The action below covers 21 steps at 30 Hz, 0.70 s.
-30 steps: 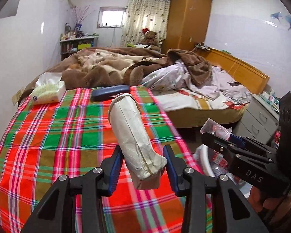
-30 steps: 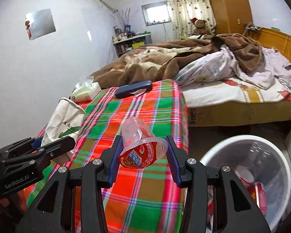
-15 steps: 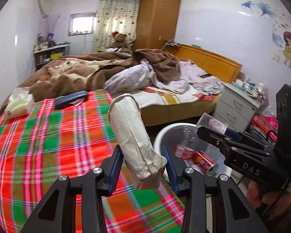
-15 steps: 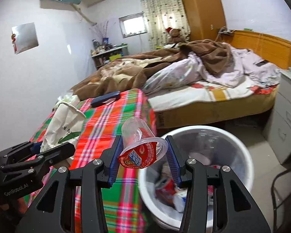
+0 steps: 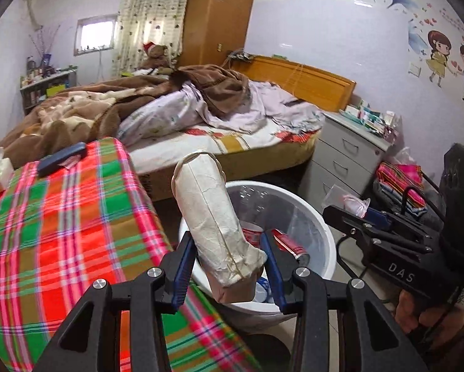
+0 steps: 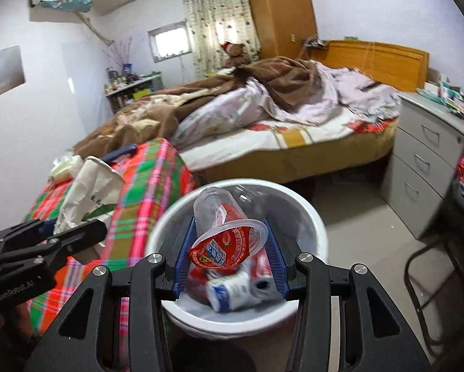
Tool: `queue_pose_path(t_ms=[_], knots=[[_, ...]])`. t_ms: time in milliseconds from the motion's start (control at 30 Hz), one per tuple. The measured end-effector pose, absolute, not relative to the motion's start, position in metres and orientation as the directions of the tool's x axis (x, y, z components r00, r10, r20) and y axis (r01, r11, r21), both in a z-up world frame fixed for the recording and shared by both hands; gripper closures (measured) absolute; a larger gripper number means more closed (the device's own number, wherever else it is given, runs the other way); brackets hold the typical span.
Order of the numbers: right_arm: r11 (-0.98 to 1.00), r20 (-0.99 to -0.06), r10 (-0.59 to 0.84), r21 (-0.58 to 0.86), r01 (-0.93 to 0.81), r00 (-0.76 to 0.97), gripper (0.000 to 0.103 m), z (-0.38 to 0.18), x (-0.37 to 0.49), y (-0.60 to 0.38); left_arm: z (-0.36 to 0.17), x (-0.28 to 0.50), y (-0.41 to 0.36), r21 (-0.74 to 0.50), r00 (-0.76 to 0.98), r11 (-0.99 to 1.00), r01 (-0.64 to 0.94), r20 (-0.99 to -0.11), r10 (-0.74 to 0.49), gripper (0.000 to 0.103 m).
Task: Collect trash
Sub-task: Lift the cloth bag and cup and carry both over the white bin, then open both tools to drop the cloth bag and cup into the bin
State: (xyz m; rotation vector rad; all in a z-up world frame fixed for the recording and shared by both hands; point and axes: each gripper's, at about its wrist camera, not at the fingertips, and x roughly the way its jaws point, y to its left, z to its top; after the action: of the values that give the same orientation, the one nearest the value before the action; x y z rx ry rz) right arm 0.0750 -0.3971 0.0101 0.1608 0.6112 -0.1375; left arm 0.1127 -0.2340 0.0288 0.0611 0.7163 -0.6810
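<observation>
The left gripper [image 5: 227, 255] is clamped on the lower end of a crumpled white paper bag [image 5: 210, 217], so the bag stands up and leans away from the camera, its open mouth well above the jaws. Holding it by the base keeps the bulky top clear of the fingers and should let it fall free once the jaws part. The bag hangs over the near edge of the white trash bin [image 5: 324, 235], just past the corner of the plaid-covered table [image 5: 61, 232].

The right gripper [image 6: 228, 255] pinches a clear plastic cup [image 6: 224, 226] across its rim, where a red printed foil lid is partly peeled; the cup tips back with its base pointing away. It sits directly above the mouth of the trash bin [image 6: 312, 217], which already holds red-and-white wrappers and what looks like a crushed can, though motion blur makes that hard to confirm.

Both pieces of trash are thus in the air over the bin, not yet dropped. The bin stands on the floor between the table and the bed [image 6: 278, 136], close enough that items lifted off the cloth need only a short swing. The cup looks ready for release; the bag may need carrying a little farther inward, since its bottom is close to the rim.
</observation>
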Motion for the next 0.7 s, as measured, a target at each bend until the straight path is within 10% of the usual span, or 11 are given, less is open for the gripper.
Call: queue_pose_path(t_ms=[700], knots=[[0.972,-0.695,-0.133,0.048,0.230,0.707,0.055,-0.028,0.082,-0.420,-0.019,0.141,-0.276,-0.186,0.465,0.774,0.605,-0.706,-0.534,0.049]])
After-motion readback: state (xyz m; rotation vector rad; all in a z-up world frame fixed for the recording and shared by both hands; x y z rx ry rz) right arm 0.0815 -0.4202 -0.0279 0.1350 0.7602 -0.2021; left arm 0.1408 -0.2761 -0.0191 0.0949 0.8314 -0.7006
